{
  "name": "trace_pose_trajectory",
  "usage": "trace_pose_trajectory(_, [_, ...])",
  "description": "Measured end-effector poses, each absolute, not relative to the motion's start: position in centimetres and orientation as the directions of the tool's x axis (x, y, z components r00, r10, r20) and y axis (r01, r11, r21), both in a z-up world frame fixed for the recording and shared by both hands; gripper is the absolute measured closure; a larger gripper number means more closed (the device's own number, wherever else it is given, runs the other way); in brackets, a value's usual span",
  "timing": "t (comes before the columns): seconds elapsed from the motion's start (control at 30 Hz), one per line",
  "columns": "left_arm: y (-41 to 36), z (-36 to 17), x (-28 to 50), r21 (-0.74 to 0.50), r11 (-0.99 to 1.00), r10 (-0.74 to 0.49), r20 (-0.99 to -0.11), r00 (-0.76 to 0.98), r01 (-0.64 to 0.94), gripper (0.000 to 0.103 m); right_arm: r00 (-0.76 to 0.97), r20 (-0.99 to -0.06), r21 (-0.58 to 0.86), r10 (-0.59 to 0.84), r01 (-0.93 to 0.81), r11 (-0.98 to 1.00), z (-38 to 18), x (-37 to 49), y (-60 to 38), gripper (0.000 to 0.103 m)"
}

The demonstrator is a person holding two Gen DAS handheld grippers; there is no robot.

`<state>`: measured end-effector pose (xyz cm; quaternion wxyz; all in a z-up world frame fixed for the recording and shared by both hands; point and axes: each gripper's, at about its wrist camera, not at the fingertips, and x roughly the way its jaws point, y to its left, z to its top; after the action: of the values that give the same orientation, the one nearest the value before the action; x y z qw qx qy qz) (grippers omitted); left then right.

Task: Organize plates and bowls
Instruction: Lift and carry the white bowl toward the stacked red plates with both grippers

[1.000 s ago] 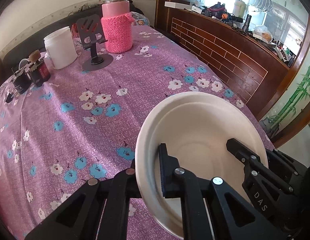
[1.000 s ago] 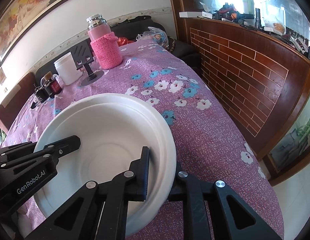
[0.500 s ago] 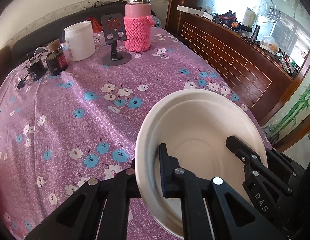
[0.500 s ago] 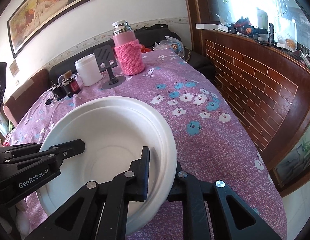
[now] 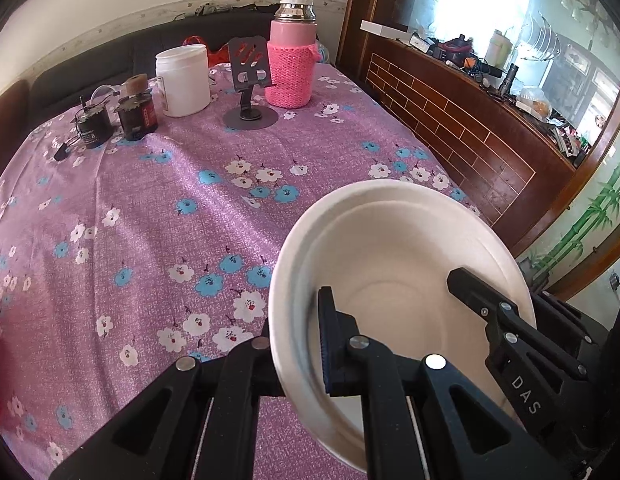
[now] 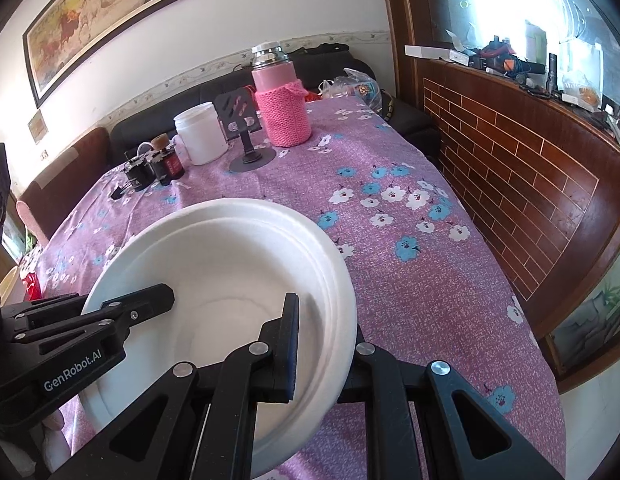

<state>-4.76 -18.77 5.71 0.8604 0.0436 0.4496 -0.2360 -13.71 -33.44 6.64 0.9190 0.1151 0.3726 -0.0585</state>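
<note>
A stack of white paper bowls (image 5: 394,256) is held above the purple flowered tablecloth (image 5: 142,220). My left gripper (image 5: 298,344) is shut on the stack's left rim. My right gripper (image 6: 326,340) is shut on the right rim of the same stack of bowls (image 6: 230,264). The right gripper's finger (image 5: 494,308) also shows in the left wrist view, and the left gripper's finger (image 6: 122,312) shows in the right wrist view. The stack's underside is hidden.
At the table's far end stand a pink knit-covered flask (image 5: 291,60), a white jar (image 5: 184,80), a black phone stand (image 5: 249,92) and small dark bottles (image 5: 122,116). A wooden brick-pattern counter (image 6: 522,184) runs along the right.
Both grippers have lifted with the bowl stack, so more of the table's far end and the wall now show. The grip on both rims is unchanged.
</note>
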Motion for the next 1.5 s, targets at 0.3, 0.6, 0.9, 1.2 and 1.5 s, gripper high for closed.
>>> trace_pose_trajectory(0.3, [-15.6, 6.3, -6.7, -0.138, 0.893, -0.363, -0.783, 0.505, 0.428, 0.095, 0.71, -0.705, 0.168, 0.002, 0.164, 0.972, 6.8, -14.6, -30.7, 0.091])
trace_pose_trajectory(0.6, [-10.6, 6.1, -7.4, -0.172, 0.91, -0.359, -0.783, 0.508, 0.378, 0.095, 0.716, -0.698, 0.148, 0.031, 0.101, 0.984, 7.8, -14.8, -26.3, 0.091])
trace_pose_trajectory(0.9, [-5.4, 6.5, -8.3, -0.195, 0.928, -0.346, -0.768, 0.539, 0.318, 0.095, 0.704, -0.706, 0.13, 0.071, 0.03, 0.991, 7.8, -14.4, -21.4, 0.091])
trace_pose_trajectory(1.2, [0.1, 7.4, -9.5, -0.212, 0.944, -0.324, -0.748, 0.58, 0.254, 0.095, 0.698, -0.708, 0.107, 0.111, -0.049, 0.993, 8.4, -14.1, -16.1, 0.09])
trace_pose_trajectory(1.5, [6.3, 8.4, -10.6, -0.222, 0.961, -0.277, -0.723, 0.633, 0.168, 0.095, 0.693, -0.701, 0.075, 0.165, -0.158, 0.985, 9.4, -13.7, -9.7, 0.09])
